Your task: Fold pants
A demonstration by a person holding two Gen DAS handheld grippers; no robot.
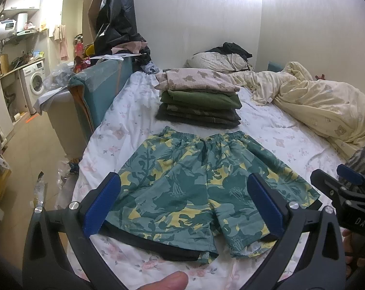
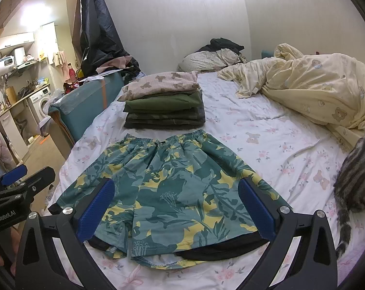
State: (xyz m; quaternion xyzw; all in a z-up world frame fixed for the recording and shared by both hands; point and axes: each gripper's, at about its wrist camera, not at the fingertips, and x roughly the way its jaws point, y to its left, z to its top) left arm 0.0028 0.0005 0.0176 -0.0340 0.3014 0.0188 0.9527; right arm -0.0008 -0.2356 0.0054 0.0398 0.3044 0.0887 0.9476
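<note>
A wide bed (image 1: pixel 124 111) fills most of both views, covered with a white sheet printed with small pink flowers and bears. On its far right side lies a crumpled pale yellow duvet (image 2: pixel 315 91) with a bear pattern, and a pillow (image 1: pixel 216 61) with dark clothes on top rests against the wall at the head of the bed. In the middle of the bed, nearer the viewer, the pants (image 1: pixel 194 188) are spread flat: they are short ones in teal green with yellow leaf and flower shapes, the elastic waistband pointing away toward the wall and the two leg openings toward the viewer, with a dark lining showing at the hems. Just behind the waistband stands a pile of folded clothes (image 2: pixel 163 106), dark pieces at the bottom, an olive green one above them, and a beige piece with bears on top. A grey striped cat (image 2: pixel 354 181) sits on the sheet at the right edge, well apart from the pants. Beyond the left side of the bed there is a teal cushioned footboard, and farther away a washing machine (image 1: pixel 36 82) under a cluttered worktop. The left gripper (image 1: pixel 182 205) and the right gripper (image 2: pixel 180 207) both hover over the lower part of the pants with their blue-padded jaws spread wide and nothing pressed between them. A thumb (image 1: pixel 168 281) shows at the bottom of the left view.
</note>
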